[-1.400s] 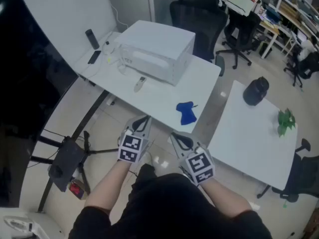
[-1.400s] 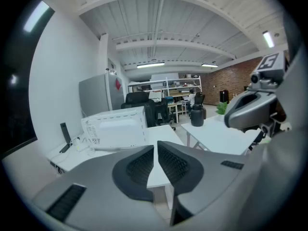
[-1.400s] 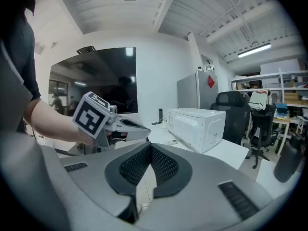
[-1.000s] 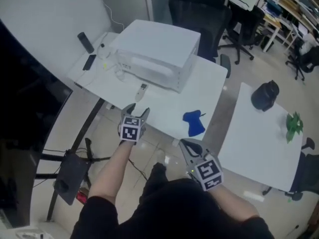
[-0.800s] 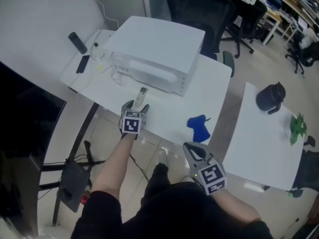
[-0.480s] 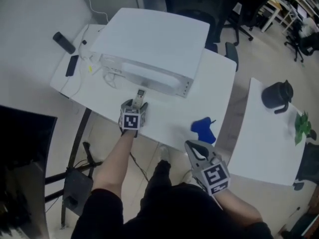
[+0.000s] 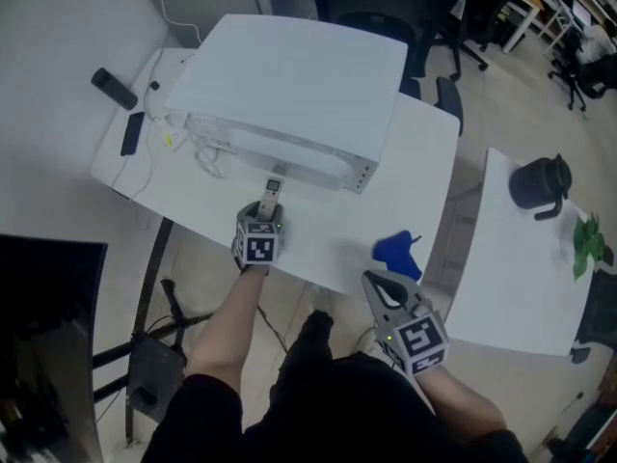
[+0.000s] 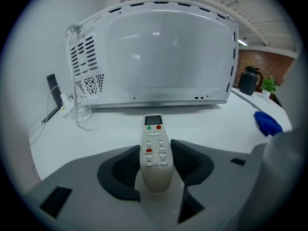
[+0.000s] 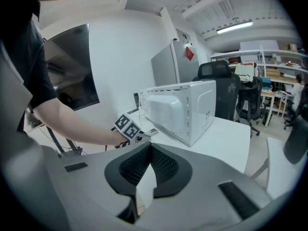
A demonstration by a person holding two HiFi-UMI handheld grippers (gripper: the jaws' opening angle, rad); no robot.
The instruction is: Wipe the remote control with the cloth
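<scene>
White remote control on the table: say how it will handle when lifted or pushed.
The white remote control looks like hard plastic, so probably stiff and light. Its smooth rounded sides may slip in a pinch. Lying flat on the white table, it should slide, not roll.

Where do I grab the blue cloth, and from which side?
Probably pinch the bunched-up middle of the blue cloth, coming down from the near side. It lies crumpled close to the front edge of the white table, just ahead of the right gripper.
</scene>
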